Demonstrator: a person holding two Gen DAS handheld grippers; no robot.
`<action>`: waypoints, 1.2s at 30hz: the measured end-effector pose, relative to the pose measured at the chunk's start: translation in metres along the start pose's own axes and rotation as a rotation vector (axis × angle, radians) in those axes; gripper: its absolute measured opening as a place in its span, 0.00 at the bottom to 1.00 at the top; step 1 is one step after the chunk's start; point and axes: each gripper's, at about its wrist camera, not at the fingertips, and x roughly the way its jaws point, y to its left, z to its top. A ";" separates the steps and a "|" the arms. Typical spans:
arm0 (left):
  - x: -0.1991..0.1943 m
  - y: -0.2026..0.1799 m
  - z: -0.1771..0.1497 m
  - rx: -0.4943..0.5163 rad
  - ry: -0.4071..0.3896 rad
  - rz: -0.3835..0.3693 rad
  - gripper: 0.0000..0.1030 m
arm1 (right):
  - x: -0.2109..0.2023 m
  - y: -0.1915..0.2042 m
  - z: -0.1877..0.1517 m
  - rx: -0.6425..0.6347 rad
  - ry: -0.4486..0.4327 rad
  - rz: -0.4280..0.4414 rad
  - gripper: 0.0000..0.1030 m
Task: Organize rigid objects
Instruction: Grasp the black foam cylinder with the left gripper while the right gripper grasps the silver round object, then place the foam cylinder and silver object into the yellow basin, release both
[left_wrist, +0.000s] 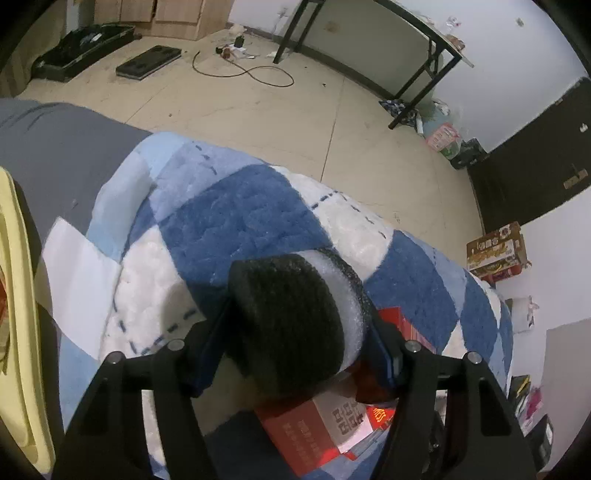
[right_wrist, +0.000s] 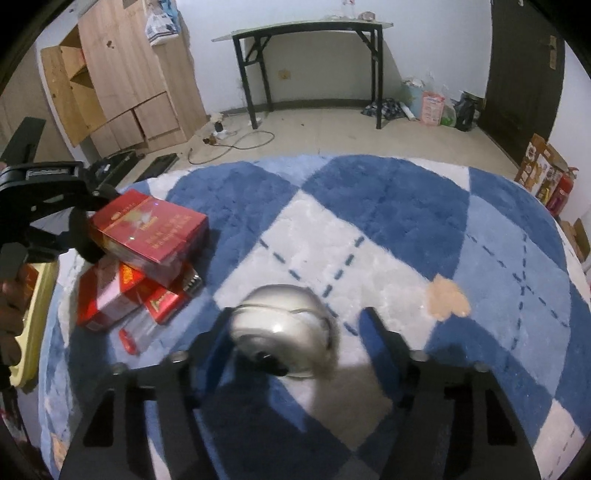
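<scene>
Fingers (left_wrist: 384, 343) of our left gripper (left_wrist: 295, 350) clamp foam roll (left_wrist: 284, 321); right gripper (right_wrist: 295, 332) gapes around silver ball (right_wrist: 280, 325), no grip yet. Red boxes (right_wrist: 147, 236) left unsorted, task barely begun.

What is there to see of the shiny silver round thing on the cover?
The silver round thing looks like glossy metal or plastic: a dome with a curved seam on top and a dark part on its near side. Blur hides more. It lies on a white patch of the plush cover, between the open right tongs; one finger seems to touch it, the other stands clear.
</scene>
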 end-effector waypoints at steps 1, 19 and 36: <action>0.000 0.003 0.002 -0.001 0.000 -0.004 0.65 | 0.001 0.003 -0.001 -0.017 0.004 0.003 0.49; -0.152 0.040 -0.025 0.127 -0.210 0.025 0.64 | -0.052 0.006 0.000 0.024 -0.095 0.058 0.49; -0.254 0.177 -0.056 0.028 -0.419 0.177 0.65 | -0.101 0.082 0.000 -0.189 -0.145 0.181 0.49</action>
